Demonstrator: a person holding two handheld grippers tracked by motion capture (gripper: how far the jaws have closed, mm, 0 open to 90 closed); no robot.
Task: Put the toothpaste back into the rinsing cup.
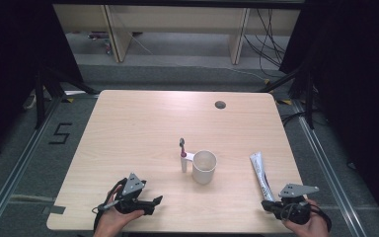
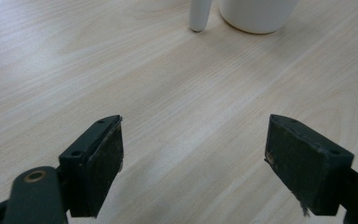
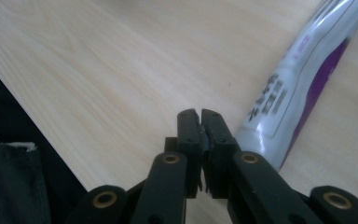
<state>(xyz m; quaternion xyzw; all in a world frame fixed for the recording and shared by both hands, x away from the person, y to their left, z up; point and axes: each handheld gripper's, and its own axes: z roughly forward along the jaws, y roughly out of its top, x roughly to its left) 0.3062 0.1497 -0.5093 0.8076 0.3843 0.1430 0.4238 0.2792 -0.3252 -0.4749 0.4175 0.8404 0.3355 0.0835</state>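
At the table's near edge, left claw wide, right claw nearly closed beside toothpaste tube.

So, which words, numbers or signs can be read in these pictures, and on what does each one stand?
"5": black tape figure on the floor left of the table.
Tube: dark print along its white side, too blurred to read.
Cup: no text visible.
Toothbrush: no text visible.
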